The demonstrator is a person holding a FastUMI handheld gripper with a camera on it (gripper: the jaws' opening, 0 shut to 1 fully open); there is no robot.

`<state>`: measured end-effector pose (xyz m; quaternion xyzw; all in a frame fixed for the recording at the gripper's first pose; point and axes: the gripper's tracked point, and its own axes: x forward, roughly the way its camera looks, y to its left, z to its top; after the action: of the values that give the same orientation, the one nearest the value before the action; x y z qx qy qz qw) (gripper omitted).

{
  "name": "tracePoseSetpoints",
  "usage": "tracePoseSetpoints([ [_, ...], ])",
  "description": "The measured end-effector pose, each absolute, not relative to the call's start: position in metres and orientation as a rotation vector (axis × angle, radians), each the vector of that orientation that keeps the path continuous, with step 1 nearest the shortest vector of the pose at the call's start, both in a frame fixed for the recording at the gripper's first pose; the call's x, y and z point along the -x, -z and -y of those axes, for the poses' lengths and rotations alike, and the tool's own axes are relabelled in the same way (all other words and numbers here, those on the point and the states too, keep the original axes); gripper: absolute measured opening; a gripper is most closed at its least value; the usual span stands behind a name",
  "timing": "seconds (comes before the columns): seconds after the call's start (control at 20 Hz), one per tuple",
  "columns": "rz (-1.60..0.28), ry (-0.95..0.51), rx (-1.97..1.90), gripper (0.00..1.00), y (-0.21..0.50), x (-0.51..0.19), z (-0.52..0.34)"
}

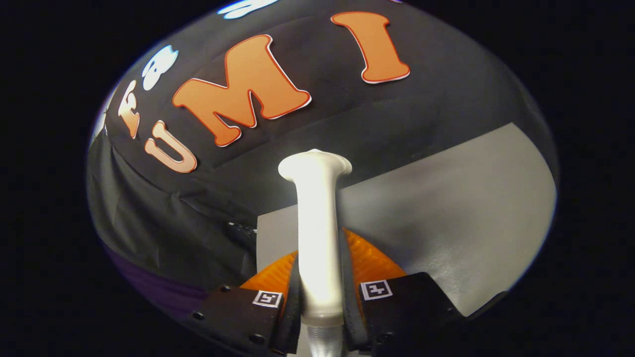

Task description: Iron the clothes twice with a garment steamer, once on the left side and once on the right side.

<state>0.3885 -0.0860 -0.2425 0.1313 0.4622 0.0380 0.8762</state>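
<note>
A draped black cloth booth wall is seen behind a smooth grey tabletop, which is brightly lit near its middle.

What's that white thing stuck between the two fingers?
In the gripper view, the garment steamer sits between the fingers of the gripper, clamped on both sides, its flared head pointing ahead.

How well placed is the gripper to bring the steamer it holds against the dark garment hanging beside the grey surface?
Probably yes: the gripper is shut on the white steamer, and the dark garment hangs off to one side with nothing between.
</note>
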Motion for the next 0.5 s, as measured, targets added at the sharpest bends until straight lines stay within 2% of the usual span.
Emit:
tracePoseSetpoints([
  [0.5, -0.708, 0.093, -0.171, 0.44, 0.171, -0.364, 0.118],
])
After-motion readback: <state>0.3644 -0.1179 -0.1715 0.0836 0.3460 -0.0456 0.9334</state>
